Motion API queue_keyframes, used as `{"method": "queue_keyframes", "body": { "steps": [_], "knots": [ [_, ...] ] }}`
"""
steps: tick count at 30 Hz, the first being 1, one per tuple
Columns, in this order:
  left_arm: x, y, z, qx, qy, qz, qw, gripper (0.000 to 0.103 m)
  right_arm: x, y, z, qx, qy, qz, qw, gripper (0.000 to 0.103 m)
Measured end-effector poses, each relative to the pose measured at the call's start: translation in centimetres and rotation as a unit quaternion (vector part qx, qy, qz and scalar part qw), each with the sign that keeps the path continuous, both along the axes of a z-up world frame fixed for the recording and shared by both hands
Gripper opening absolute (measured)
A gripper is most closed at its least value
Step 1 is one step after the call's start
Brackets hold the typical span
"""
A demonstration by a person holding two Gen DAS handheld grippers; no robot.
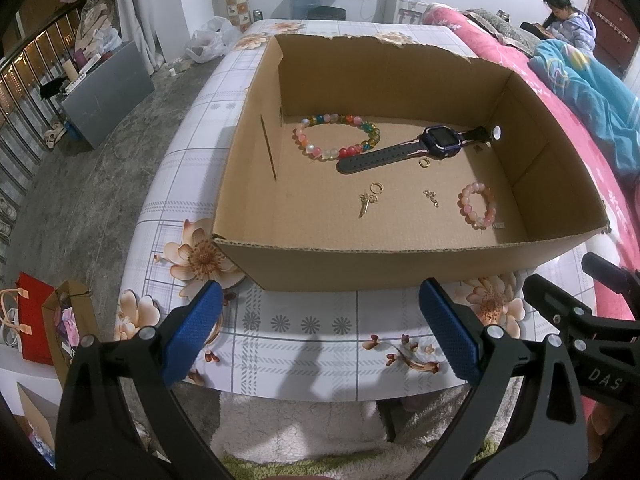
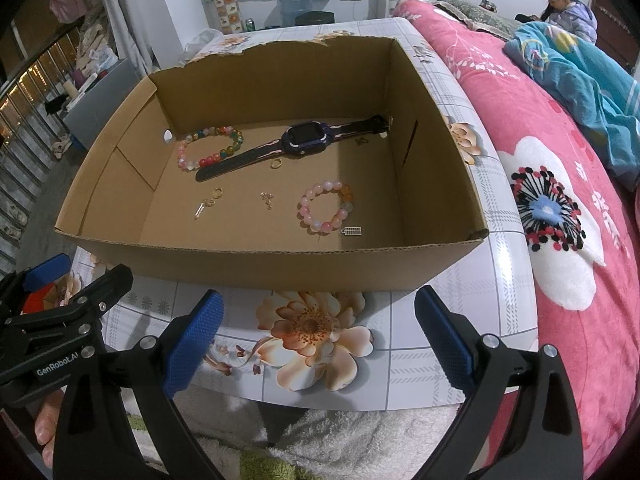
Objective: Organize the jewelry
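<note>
An open cardboard box (image 1: 320,264) (image 2: 280,264) stands on the floral table. Inside lie a multicoloured bead bracelet (image 1: 338,136) (image 2: 208,148), a dark smartwatch (image 1: 436,138) (image 2: 304,138), a pink bead bracelet (image 1: 478,205) (image 2: 326,206), a gold ring (image 1: 376,188) (image 2: 217,192), a gold scissors charm (image 1: 365,203) (image 2: 201,209), a small gold chain piece (image 1: 431,197) (image 2: 267,199), a gold hoop (image 1: 424,162) (image 2: 276,164) and a tiny abacus charm (image 2: 353,231). My left gripper (image 1: 320,332) and right gripper (image 2: 318,334) both hover open in front of the box's near wall, nothing between their fingers.
The table (image 1: 304,344) has a flower-print cover. A pink bed cover (image 2: 560,200) and blue blanket (image 2: 572,80) lie to the right. A person (image 1: 568,20) sits far back right. Gift bags (image 1: 36,316) and a grey box (image 1: 108,92) stand on the floor at left.
</note>
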State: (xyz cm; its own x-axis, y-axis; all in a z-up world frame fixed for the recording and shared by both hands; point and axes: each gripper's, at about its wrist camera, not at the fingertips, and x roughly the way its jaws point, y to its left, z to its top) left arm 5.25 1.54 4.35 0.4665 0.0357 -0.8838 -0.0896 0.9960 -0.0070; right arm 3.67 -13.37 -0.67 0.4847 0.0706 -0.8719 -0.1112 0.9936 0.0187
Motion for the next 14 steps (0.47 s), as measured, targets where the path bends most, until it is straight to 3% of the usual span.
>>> {"method": "queue_keyframes", "body": {
  "steps": [14],
  "knots": [
    [-0.02, 0.06, -0.23, -0.001, 0.002, -0.002, 1.0000, 0.095, 0.07, 0.04, -0.09, 0.002, 0.001, -0.001, 1.000, 0.094]
  ]
}}
